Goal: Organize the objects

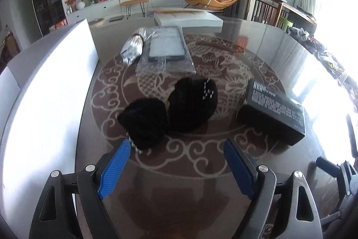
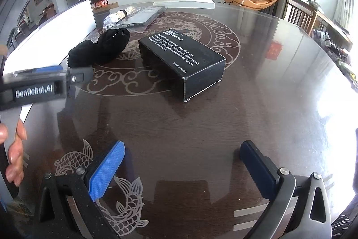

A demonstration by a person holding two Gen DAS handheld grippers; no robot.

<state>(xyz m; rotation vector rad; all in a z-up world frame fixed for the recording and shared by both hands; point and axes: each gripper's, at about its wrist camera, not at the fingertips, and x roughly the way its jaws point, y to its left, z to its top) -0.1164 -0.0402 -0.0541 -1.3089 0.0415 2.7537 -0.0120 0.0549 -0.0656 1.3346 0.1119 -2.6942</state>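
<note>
1. Surface [image 2: 257, 86] first: it was a dark, glossy round top with a pale dragon pattern, and a large white box [image 1: 44, 86] stood along its left edge. Judged from the layout, that box was the likely place for the loose items, though its opening could not be seen.
2. Black carton [image 2: 181, 62] lay flat near the middle, printed face up, well apart from the right gripper [image 2: 181, 156], whose jaws stood wide apart with nothing between them. A square approach across its narrow sides would probably suit it best.
3. Bagged tablet case [image 1: 166, 46] lay farther back, with a bagged bundle of cotton swabs [image 1: 133, 48] touching its left side. Slippery film would likely call for a firm pinch.
4. Black fuzzy pair [image 1: 170, 109], soft and lumpy, sat just ahead of the left gripper [image 1: 176, 149]. Its jaws were also apart and empty, the left pad near the closer lump.
5. Closing low over one lump seemed the sound move, since soft fabric compresses and may slip from a shallow grasp.
</note>
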